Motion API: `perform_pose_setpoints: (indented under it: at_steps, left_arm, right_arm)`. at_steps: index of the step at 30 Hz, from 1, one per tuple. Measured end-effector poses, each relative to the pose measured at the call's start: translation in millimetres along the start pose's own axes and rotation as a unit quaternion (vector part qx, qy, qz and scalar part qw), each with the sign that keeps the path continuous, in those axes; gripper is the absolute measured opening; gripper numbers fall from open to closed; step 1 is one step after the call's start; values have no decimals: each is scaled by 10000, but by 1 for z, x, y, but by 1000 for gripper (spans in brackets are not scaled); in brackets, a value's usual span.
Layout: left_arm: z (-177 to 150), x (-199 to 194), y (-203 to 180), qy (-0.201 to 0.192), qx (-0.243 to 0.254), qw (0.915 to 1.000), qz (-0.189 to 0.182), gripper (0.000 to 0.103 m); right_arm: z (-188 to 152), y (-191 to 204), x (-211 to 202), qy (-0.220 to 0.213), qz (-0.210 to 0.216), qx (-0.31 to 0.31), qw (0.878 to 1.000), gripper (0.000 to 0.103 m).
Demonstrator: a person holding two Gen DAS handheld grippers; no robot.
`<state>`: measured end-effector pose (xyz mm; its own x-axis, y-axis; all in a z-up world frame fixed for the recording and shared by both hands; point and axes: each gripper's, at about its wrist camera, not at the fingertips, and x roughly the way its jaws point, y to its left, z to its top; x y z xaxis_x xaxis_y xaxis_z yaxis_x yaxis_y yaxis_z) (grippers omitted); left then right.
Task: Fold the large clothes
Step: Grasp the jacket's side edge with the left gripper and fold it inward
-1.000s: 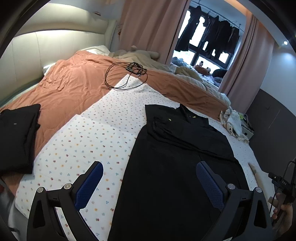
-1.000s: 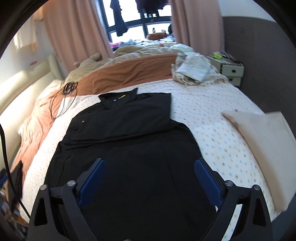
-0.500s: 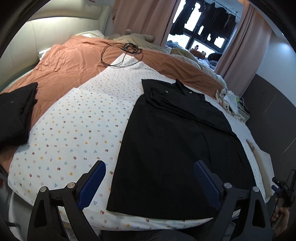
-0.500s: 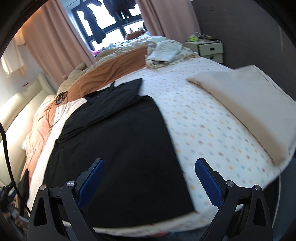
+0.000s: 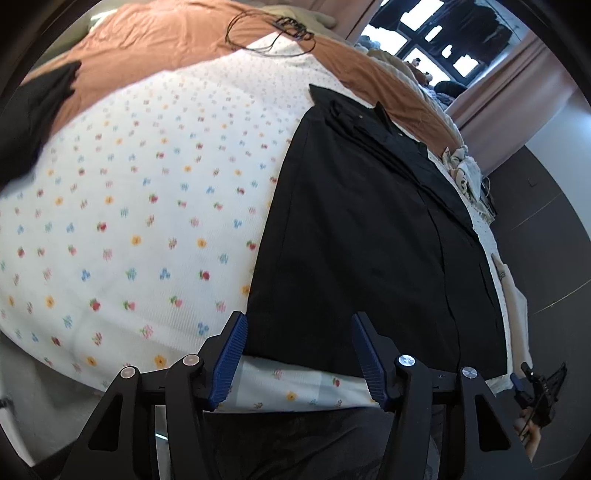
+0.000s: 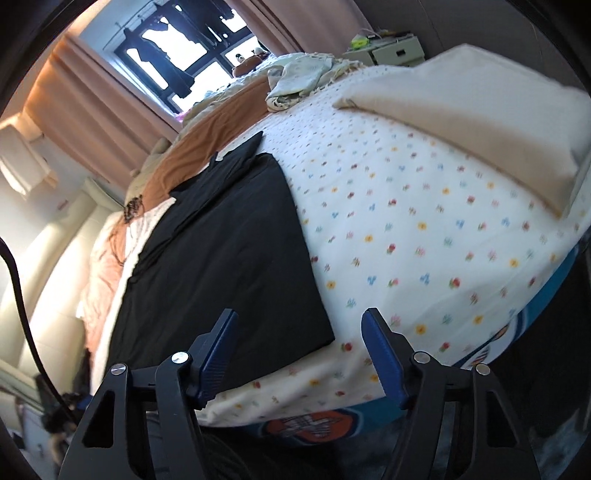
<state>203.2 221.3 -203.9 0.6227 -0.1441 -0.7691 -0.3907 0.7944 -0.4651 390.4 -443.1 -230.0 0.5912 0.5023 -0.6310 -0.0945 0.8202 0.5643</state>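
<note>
A large black collared garment [image 5: 362,229] lies flat on the flowered white sheet [image 5: 140,206], sleeves folded in, hem toward me. It also shows in the right wrist view [image 6: 229,258]. My left gripper [image 5: 297,356] is open and empty, its jaws straddling the hem's near left corner just above the bed edge. My right gripper [image 6: 299,352] is open and empty, its jaws straddling the hem's near right corner [image 6: 325,338]. Neither pad touches the cloth.
A folded black garment [image 5: 29,118] lies at the far left on the orange blanket [image 5: 166,40]. A black cable coil [image 5: 273,33] lies at the far end. A beige pillow [image 6: 476,114] and crumpled pale cloth [image 6: 303,77] lie on the right side.
Both grippers have dropped low and moved back to the near bed edge, now framing the two hem corners. Both jaws have narrowed somewhat but stay open. The garment has not moved.
</note>
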Motion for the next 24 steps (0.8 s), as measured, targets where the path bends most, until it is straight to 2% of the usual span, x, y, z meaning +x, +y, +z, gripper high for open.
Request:
perform_pose_setpoints:
  at_steps: [4, 13, 16, 19, 22, 24]
  left_arm:
    - [-4, 7, 14, 169, -239, 9995, -81, 58]
    - [1, 8, 24, 110, -646, 9976, -212, 56]
    - [2, 15, 25, 178, -762, 9958, -476, 56]
    - [3, 19, 22, 187, -749, 9954, -563, 56]
    - [3, 17, 25, 183, -983, 9898, -1014, 56]
    - [1, 9, 25, 50, -1042, 9828, -1523, 56]
  right_arm:
    - [-4, -5, 8, 52, 465, 153, 9988, 69]
    - [-8, -15, 34, 153, 486, 305, 9982, 67]
    - [-3, -14, 40, 205, 689, 423, 9965, 67]
    - [0, -13, 50, 286, 905, 569, 9939, 65]
    - [1, -7, 56, 336, 1110, 626, 9913, 64]
    - [0, -6, 53, 332, 1398, 697, 9872, 63]
